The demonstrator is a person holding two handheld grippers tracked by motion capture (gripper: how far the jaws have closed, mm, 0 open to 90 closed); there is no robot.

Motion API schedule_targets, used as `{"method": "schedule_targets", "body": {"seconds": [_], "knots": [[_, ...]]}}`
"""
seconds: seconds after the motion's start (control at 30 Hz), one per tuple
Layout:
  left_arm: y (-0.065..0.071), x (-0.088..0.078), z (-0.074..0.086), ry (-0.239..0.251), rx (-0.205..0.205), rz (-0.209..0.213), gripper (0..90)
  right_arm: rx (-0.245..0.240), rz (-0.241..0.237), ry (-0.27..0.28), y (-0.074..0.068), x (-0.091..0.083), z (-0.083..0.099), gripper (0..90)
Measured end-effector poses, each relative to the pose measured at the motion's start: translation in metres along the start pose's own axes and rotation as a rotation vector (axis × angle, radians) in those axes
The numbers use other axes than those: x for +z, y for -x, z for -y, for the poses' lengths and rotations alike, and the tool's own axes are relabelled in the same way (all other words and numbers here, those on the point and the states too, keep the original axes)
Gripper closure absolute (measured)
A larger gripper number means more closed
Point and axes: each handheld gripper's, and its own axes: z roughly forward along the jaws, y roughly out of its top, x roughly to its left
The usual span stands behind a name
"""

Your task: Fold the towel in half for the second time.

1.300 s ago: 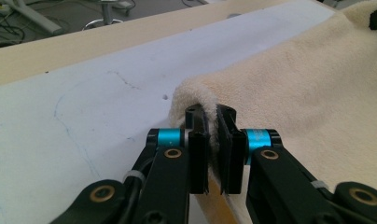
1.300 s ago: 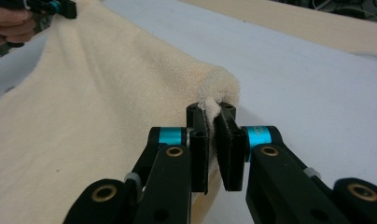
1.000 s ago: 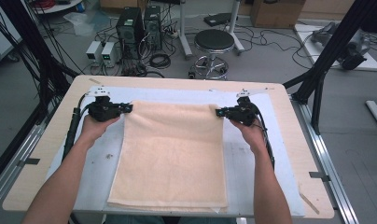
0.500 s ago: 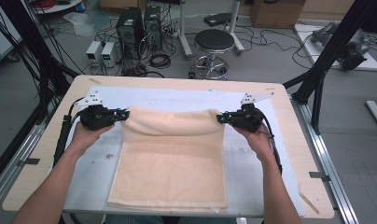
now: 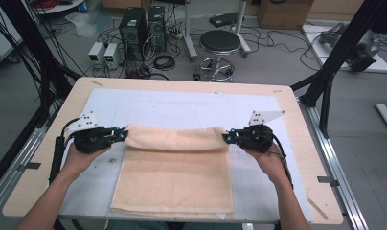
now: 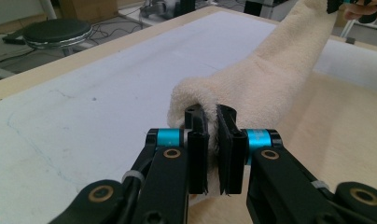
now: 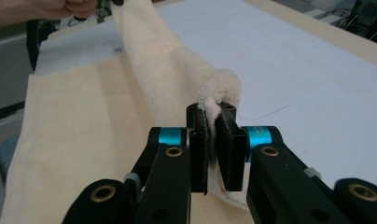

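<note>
A cream towel (image 5: pixel 175 177) lies on the white mat, its far edge lifted and rolled back toward the person. My left gripper (image 5: pixel 123 135) is shut on the towel's far left corner (image 6: pixel 203 95); the cloth is pinched between its black pads (image 6: pixel 198 149). At the other end my right gripper (image 5: pixel 227 137) is shut on the far right corner (image 7: pixel 221 91), with fabric squeezed between the pads (image 7: pixel 226 149). The raised edge sags in a fold between the two grippers. In the left gripper view the right hand's gripper (image 6: pixel 354 5) shows at the top right; in the right gripper view the other hand (image 7: pixel 51 7) is at the top left.
The white mat (image 5: pixel 182 108) covers a wooden table (image 5: pixel 287 96). Behind the table stand a round stool (image 5: pixel 220 43), computer towers (image 5: pixel 141 24) and loose cables. A black frame post (image 5: pixel 337 57) rises at the right. Cables trail from both grippers along the forearms.
Both grippers have drawn the towel's far edge toward the person, so more of the white mat shows behind it and the fold lies over the towel's middle.
</note>
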Motion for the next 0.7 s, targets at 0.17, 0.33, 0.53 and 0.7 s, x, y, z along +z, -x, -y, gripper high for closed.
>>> {"method": "schedule_targets", "body": {"seconds": [0.17, 0.33, 0.53, 0.7], "knots": [[0.022, -0.013, 0.021, -0.032, 0.026, 0.019, 83.3, -0.020, -0.020, -0.048, -0.027, -0.003, 0.017, 84.2], [0.038, -0.018, 0.038, -0.089, 0.045, 0.034, 82.6, -0.025, -0.039, -0.087, -0.046, 0.000, 0.039, 82.9], [0.048, -0.034, 0.052, -0.161, 0.033, 0.072, 70.9, -0.004, -0.037, -0.142, -0.055, -0.003, 0.065, 72.0], [0.054, -0.055, 0.063, -0.180, 0.021, 0.059, 56.7, 0.024, -0.038, -0.131, -0.062, -0.017, 0.074, 62.4]]}}
